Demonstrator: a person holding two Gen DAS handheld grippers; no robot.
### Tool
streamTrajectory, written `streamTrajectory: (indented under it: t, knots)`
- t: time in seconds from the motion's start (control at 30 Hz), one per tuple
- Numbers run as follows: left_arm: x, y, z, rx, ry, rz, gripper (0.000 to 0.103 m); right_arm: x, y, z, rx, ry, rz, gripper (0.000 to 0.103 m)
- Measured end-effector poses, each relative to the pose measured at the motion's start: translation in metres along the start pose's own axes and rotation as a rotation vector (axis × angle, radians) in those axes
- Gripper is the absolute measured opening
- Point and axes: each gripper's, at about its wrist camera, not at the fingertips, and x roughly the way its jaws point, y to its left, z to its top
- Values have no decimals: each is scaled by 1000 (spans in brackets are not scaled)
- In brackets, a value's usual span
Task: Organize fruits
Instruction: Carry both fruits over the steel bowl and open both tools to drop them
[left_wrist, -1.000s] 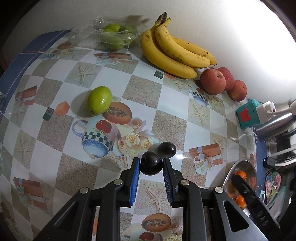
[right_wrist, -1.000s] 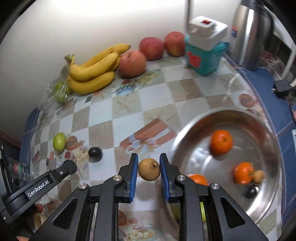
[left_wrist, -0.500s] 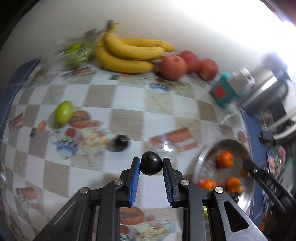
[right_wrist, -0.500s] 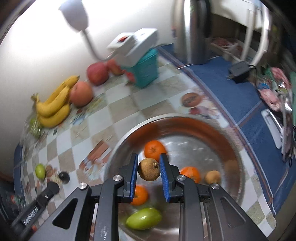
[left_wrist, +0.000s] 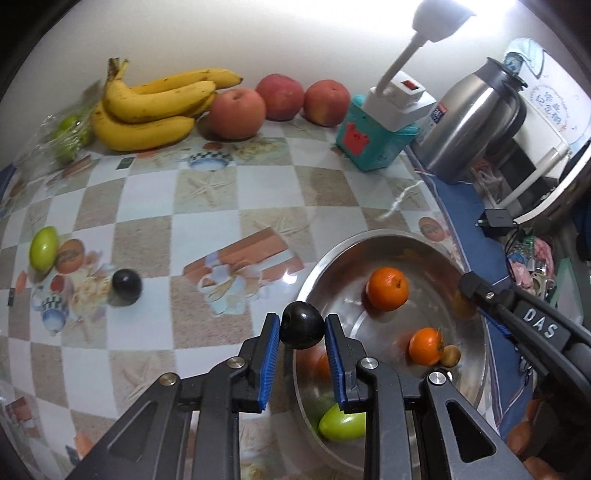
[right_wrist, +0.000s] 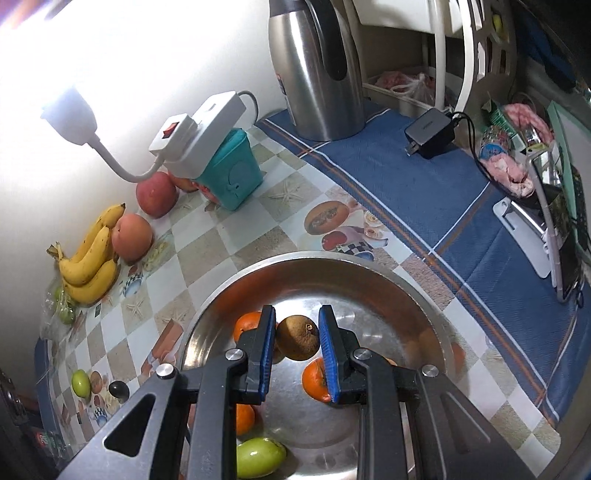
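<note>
Wrist views — angled down; sharing bowl (left_wrist: 476, 373)

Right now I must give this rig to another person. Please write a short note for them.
Left claw: shut on a black fruit, at the rim of the steel bowl.
Right claw: shut on a brown fruit, above the bowl.
Done: oranges and a green fruit lie in the bowl.
Left: release both; then collect the second black fruit and the green one on the table.

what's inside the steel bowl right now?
In the steel bowl: oranges, a green fruit near the front, one small brown fruit. Both grippers cover part of the bowl floor, so the exact orange count is unclear.
</note>
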Motion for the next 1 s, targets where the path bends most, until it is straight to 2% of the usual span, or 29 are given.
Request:
streamTrajectory:
  t: [0.33,0.93,1.0]
  knots:
    - [16,-22,-5,90,-66,-24,27,26,-6,-8,-12,29,-16,25]
    - [29,-32,-12,143,-62,3,28,38,-3,-13,-57,26,-30,25]
    - [28,-32,-11,143,-65,3,28,36,-3,-12,-59,29,-25,30]
